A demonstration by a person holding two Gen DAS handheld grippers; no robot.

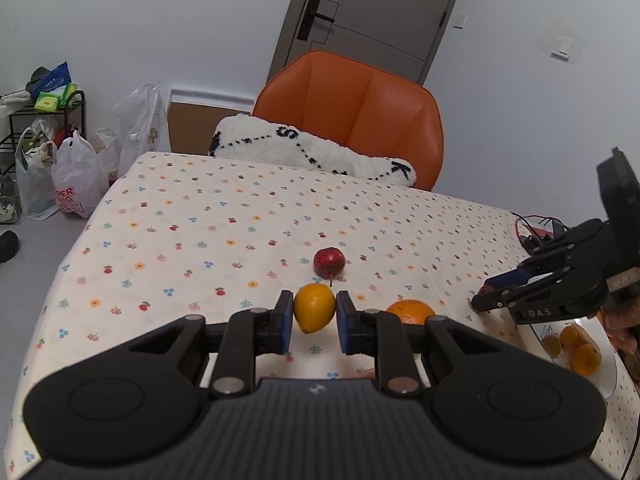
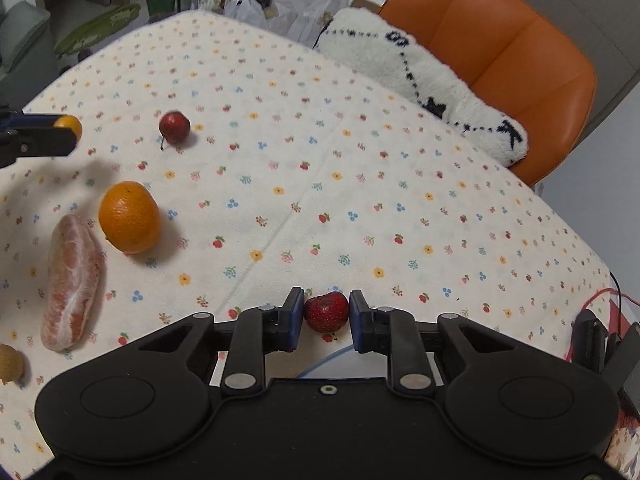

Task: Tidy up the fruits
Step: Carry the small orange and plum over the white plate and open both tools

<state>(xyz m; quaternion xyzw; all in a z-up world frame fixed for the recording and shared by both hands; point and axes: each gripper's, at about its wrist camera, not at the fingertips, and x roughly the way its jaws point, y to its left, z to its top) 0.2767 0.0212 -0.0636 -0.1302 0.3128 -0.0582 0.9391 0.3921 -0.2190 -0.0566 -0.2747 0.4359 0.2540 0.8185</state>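
Blue pads of the left tool [image 1: 315, 316] pressed both sides of a small yellow-orange citrus fruit [image 1: 314, 307], holding it just above the flowered cloth of the bench [image 1: 224, 224]. From that fruit, a dark red fruit with a stem [image 1: 329, 261] lay on the cloth at 12 o'clock, and an orange [image 1: 411, 312] sat at 3 o'clock, partly hidden behind the tool's finger. Farther toward 3 o'clock a white plate [image 1: 608, 376] carried small orange fruits. The right tool [image 2: 325, 316] held a strawberry [image 2: 326, 312] between its pads, low over the cloth. In its view the orange lay at 10 o'clock, with a peeled pink citrus segment [image 2: 72, 284] just beside it and a brown kiwi [image 2: 10, 362] at the left edge. An orange chair [image 1: 360, 112] with a fluffy white cushion [image 1: 312, 148] stood at the bench's far side.
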